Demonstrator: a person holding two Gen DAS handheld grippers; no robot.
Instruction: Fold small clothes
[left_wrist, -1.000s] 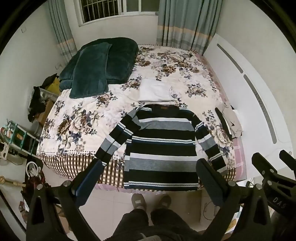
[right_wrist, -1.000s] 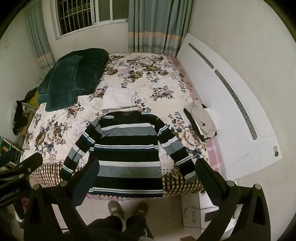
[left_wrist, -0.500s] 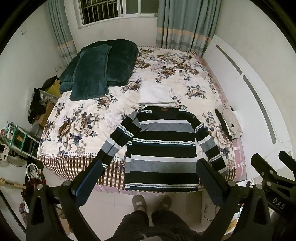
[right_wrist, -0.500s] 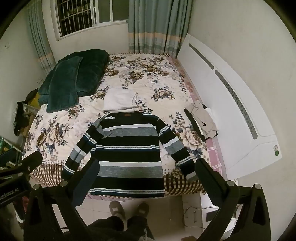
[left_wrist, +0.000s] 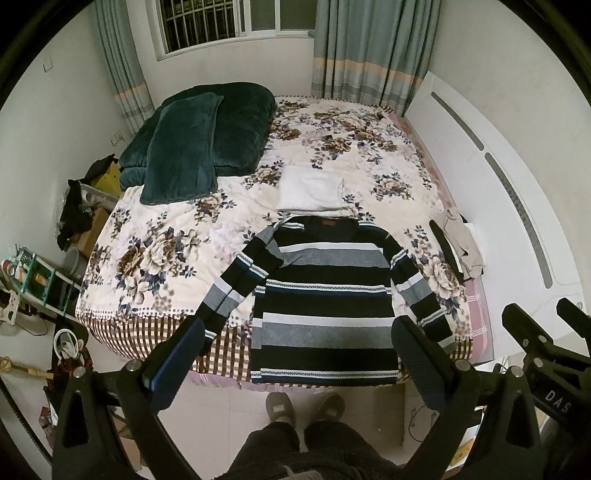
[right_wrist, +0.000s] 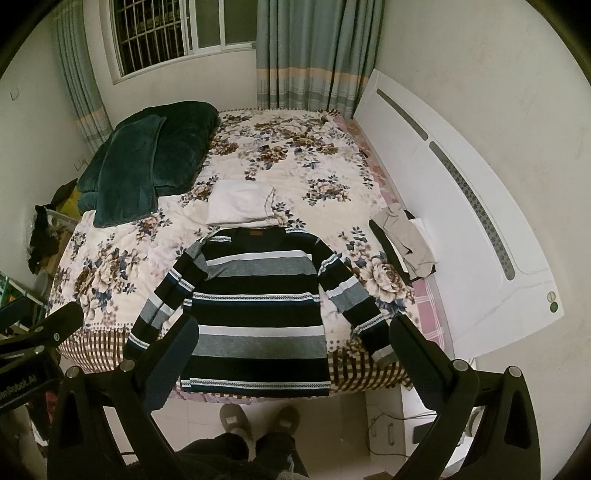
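Note:
A black, grey and white striped sweater lies flat on the floral bed, sleeves spread, its hem hanging over the near edge. A folded white cloth rests just beyond its collar. My left gripper is held high above the floor in front of the hem, open and holding nothing. My right gripper is at a similar height, also open and holding nothing. Neither touches the sweater. The right gripper's frame shows at the right of the left wrist view.
A dark green blanket is piled at the far left of the bed. A beige garment lies by the white headboard on the right. The person's slippered feet stand on the tile floor. Clutter and shelves line the left wall.
Both grippers have drawn slightly back and up, so the bed and sweater sit a little lower in the views. Both stay open and the sweater has not moved.

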